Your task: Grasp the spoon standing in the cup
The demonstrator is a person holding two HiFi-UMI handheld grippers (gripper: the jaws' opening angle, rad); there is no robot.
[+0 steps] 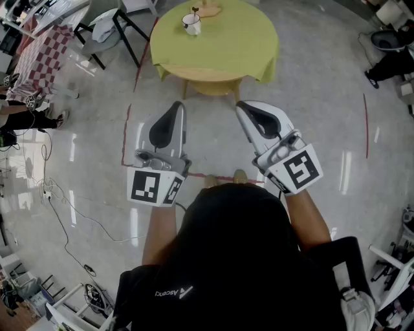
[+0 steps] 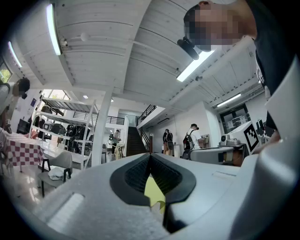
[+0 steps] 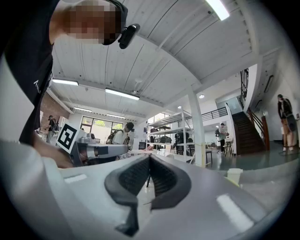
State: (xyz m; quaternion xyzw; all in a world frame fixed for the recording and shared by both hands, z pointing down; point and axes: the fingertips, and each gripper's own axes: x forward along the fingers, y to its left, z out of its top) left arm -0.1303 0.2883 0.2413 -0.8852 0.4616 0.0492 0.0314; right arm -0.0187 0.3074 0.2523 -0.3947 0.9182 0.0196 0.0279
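Hovering short of bench (image 1: 249, 48): L claw (image 1: 176, 108) & R claw (image 1: 241, 106) fully closed, empty; 1 cup (image 1: 191, 26), 1 spoon (image 1: 194, 11) inside.

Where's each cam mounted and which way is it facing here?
Head view: on head, steeply down at floor and green table; shows left gripper, right gripper, forearms.
Left gripper view: on that gripper, along shut jaws, tilted toward ceiling; torso at right.
Right gripper view: same, torso at left.
Shared: each gripper view catches the other gripper.

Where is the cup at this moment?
In the head view the cup stands on the green table, left of its middle, near the picture's top edge.
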